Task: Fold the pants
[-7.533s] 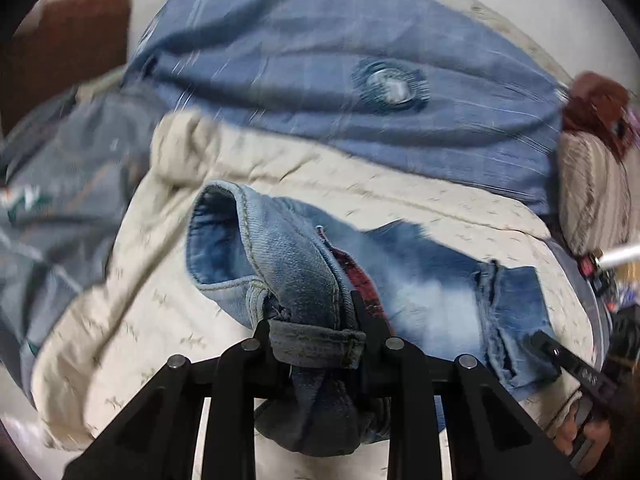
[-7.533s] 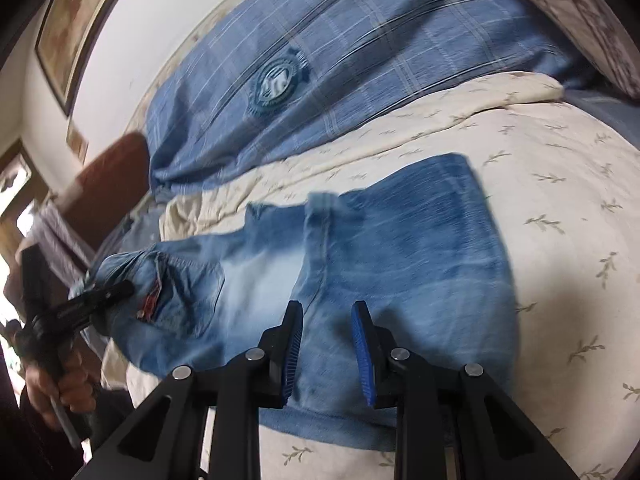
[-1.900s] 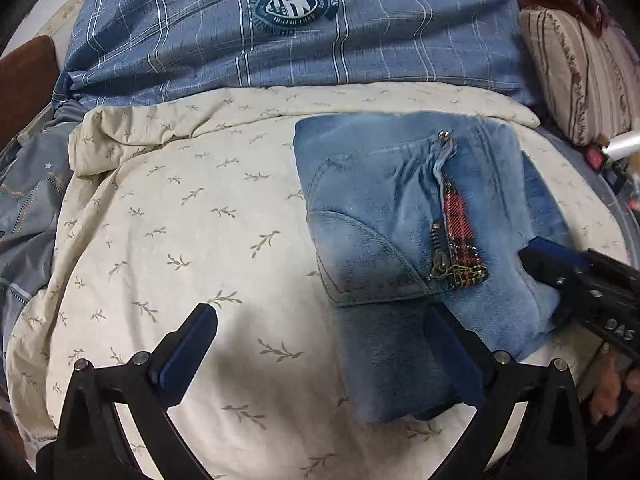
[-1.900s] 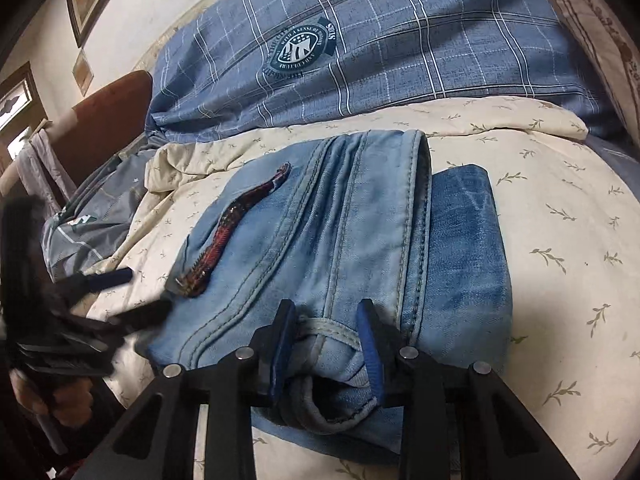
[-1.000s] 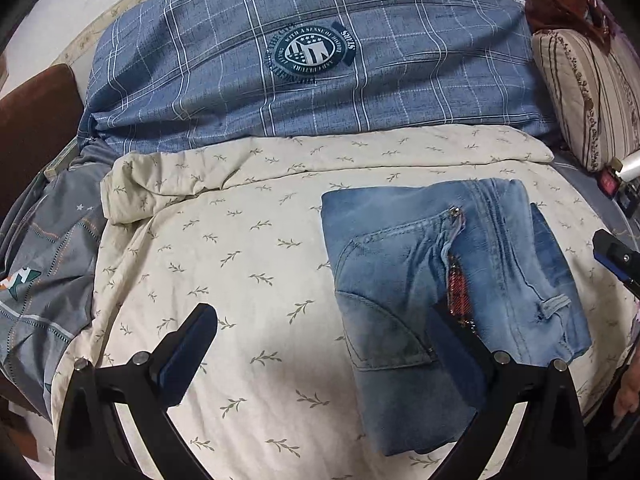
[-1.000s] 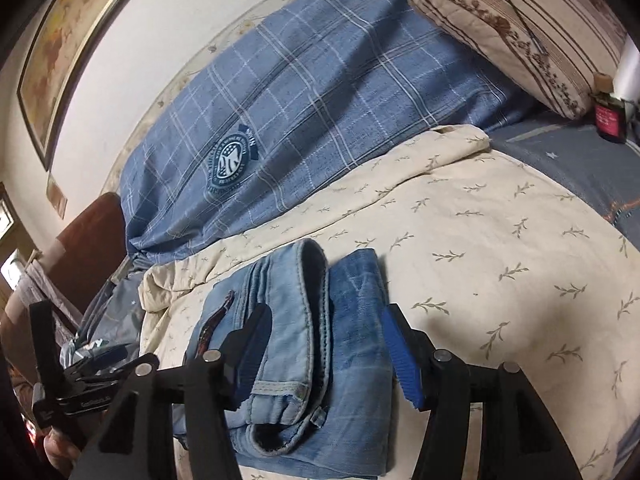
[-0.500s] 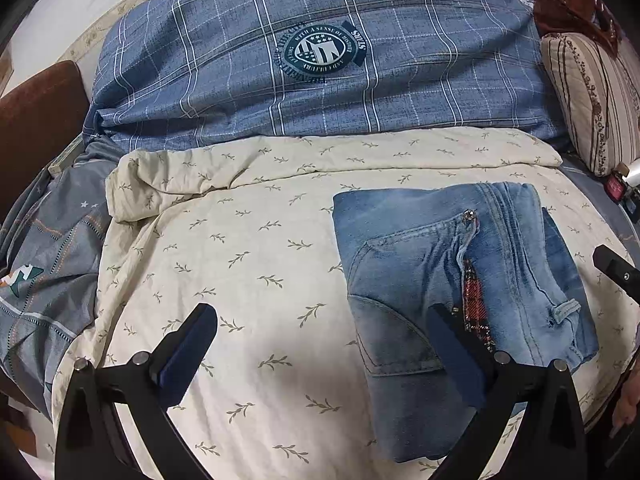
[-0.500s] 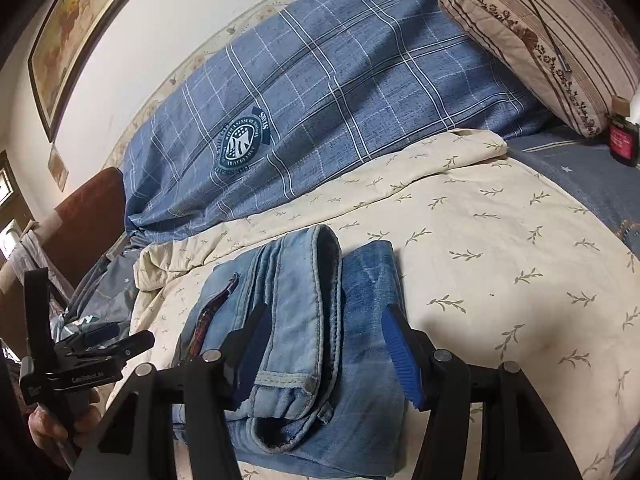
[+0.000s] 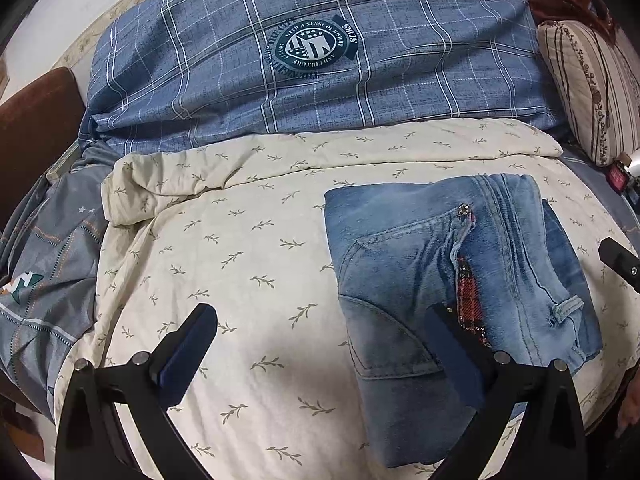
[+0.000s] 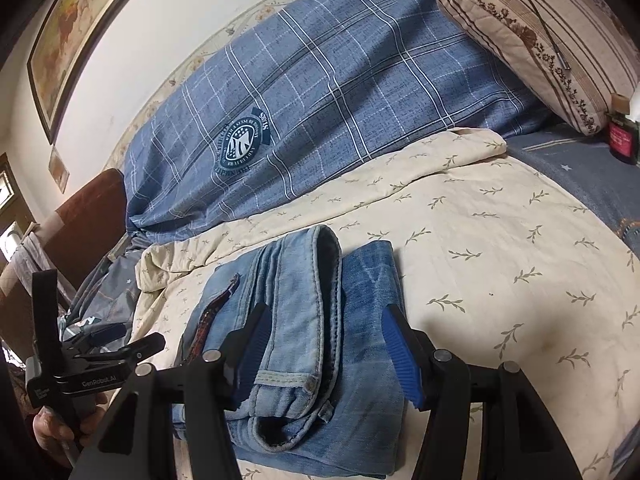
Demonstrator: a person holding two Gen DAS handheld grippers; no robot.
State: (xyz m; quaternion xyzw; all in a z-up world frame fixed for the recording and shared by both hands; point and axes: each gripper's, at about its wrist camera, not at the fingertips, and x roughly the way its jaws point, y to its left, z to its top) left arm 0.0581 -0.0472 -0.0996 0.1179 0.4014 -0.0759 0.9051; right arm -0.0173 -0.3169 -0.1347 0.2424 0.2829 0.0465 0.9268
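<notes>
I hold a gripper in each hand over a bed. The pants [image 9: 440,280], light blue jeans, lie folded into a compact rectangle on a cream quilt [image 9: 248,248] printed with small leaf sprigs. A blue plaid duvet [image 9: 320,60] is bunched behind the quilt, and a striped pillow [image 10: 540,28] sits to the right.

My left gripper [image 9: 320,356] is spread wide and holds nothing. Its left finger hangs over bare quilt and its right finger over the near left part of the jeans. My right gripper [image 10: 324,344] is also spread apart and empty, its blue-padded fingers either side of the thick waistband roll [image 10: 308,312] on top of the stack. Neither looks to be touching the denim.

I judge the fold nearly finished, with only tidying left. The top layer sits off-centre, so a darker strip of the lower layer shows along the right side, and a red plaid lining [image 9: 468,300] pokes out at the fly. To finish well, I would press the bulky waistband roll flat with open fingers rather than pinch it, since pinching could drag the layers apart. I would nudge the edges square from both sides at once.
</notes>
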